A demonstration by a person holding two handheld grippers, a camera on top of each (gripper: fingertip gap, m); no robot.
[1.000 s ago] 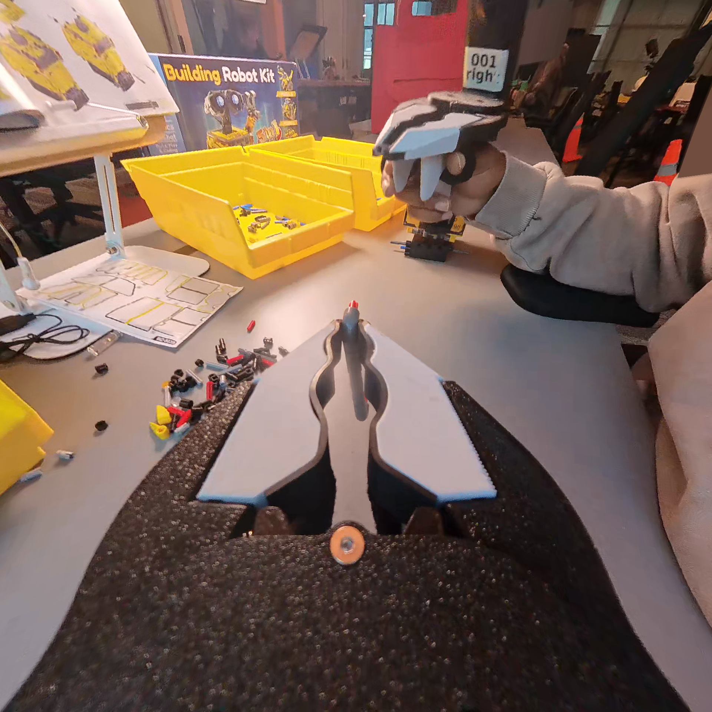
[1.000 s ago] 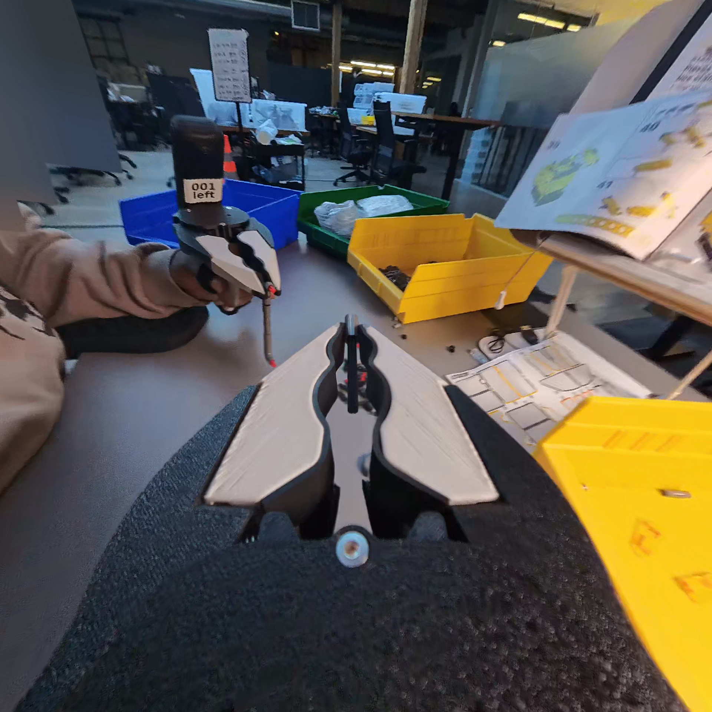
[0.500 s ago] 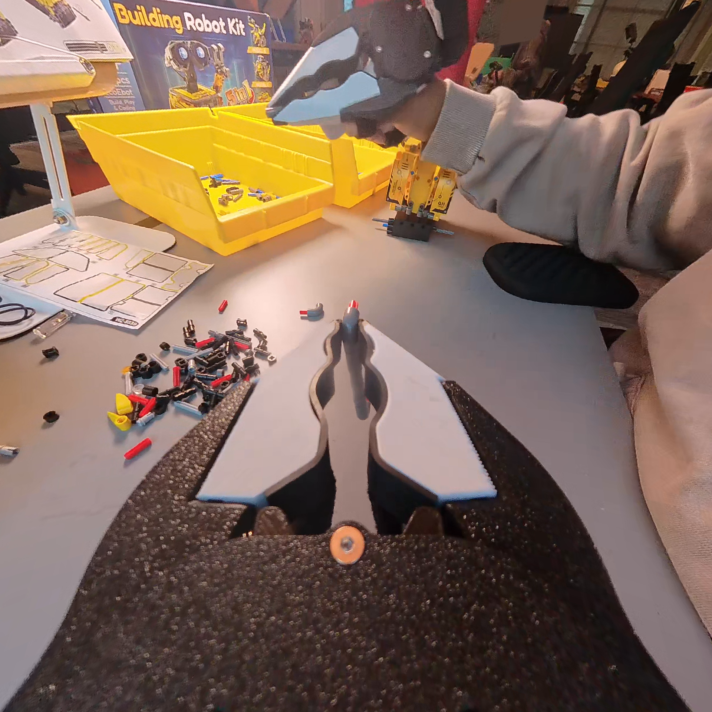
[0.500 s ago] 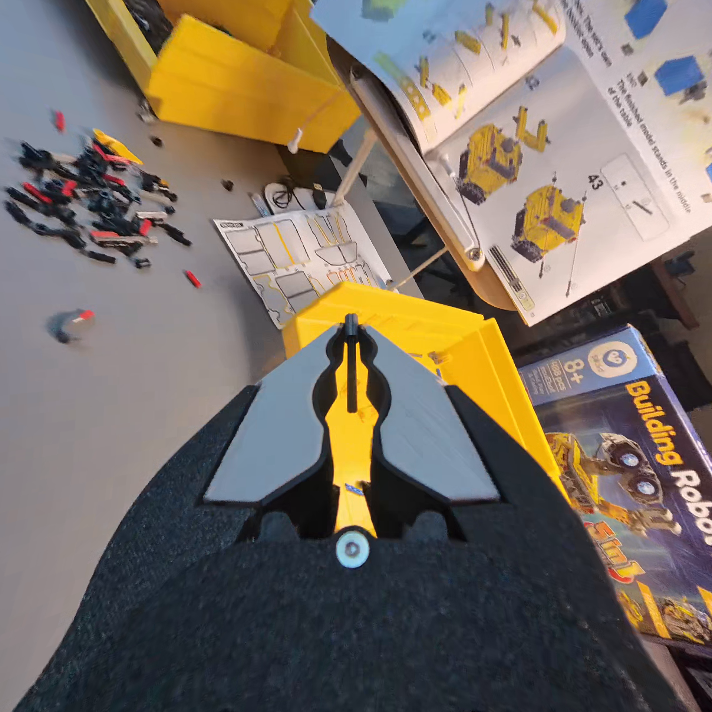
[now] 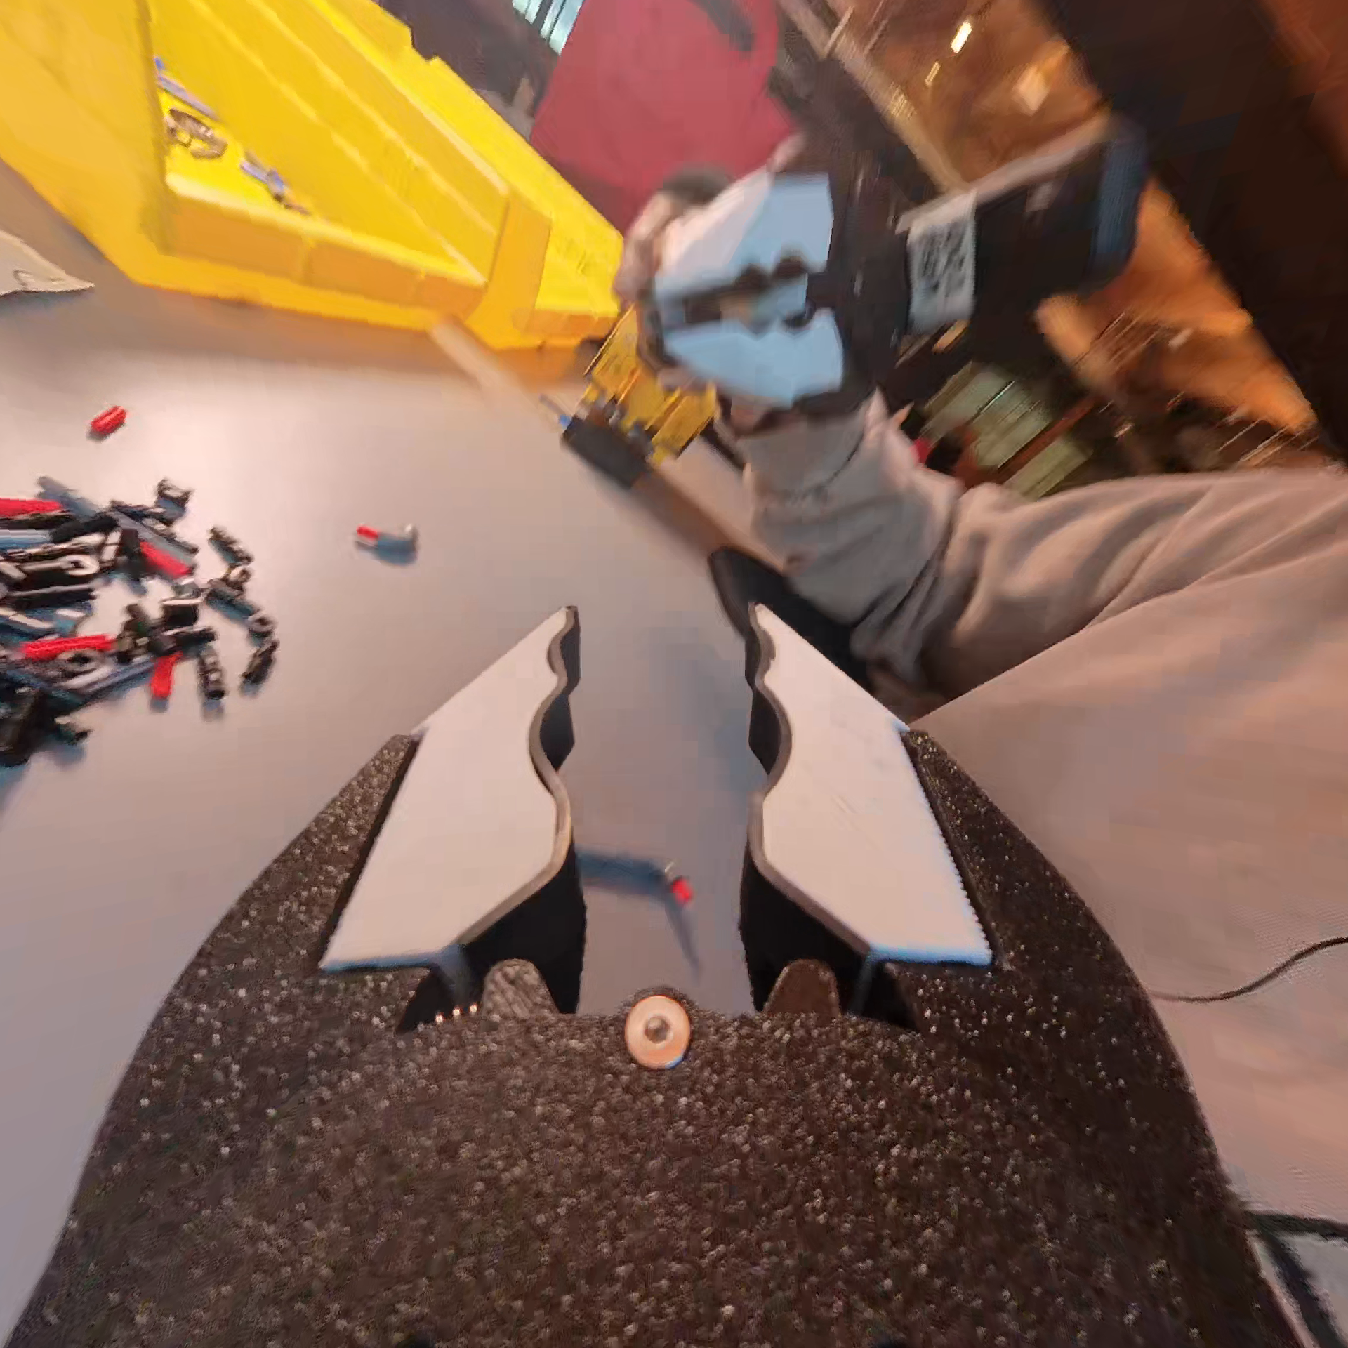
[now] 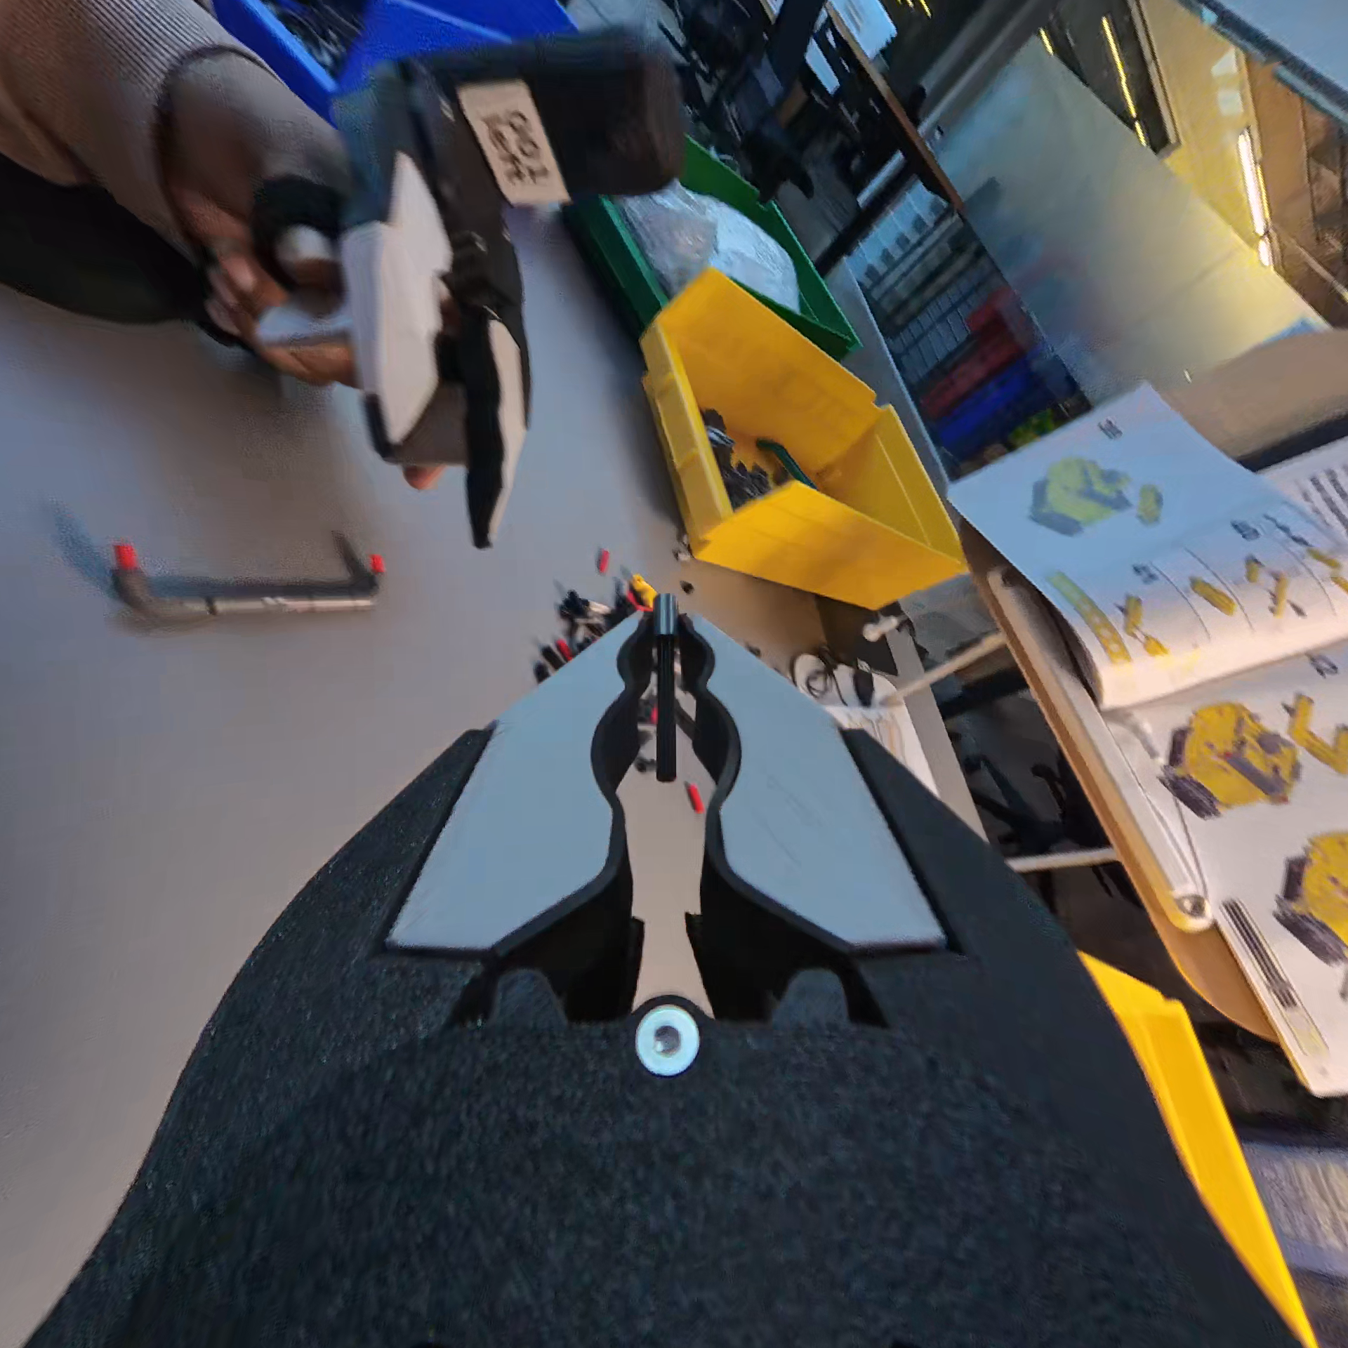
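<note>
My left gripper (image 5: pixel 660 620) is open and holds nothing. A grey bent rod with red end pins (image 5: pixel 631 872) lies on the grey table (image 5: pixel 408 438) beneath its jaws. The rod also shows in the right wrist view (image 6: pixel 241 594), lying flat below the left gripper (image 6: pixel 438 481). My right gripper (image 6: pixel 665 620) is shut on a thin black axle (image 6: pixel 665 693) that runs along the fingers and sticks out a little past the tips. In the left wrist view the right gripper (image 5: pixel 656 321) is blurred, above a small yellow and black model (image 5: pixel 642 419).
A pile of small black, red and yellow parts (image 5: pixel 109 605) and a grey elbow piece (image 5: pixel 390 538) lie on the table. Yellow bins (image 5: pixel 306 182) (image 6: pixel 788 467) (image 6: pixel 1203 1094), a green bin (image 6: pixel 729 211) and a booklet on a stand (image 6: pixel 1167 583) surround it. A person's sleeve (image 5: pixel 1021 583) is at the right. The tips of one gripper are about 9 centimetres away from the tips of the other.
My left gripper has opened and let go of the grey rod, which now lies on the table. My right gripper, still shut on the black axle, has swung back over the table.
</note>
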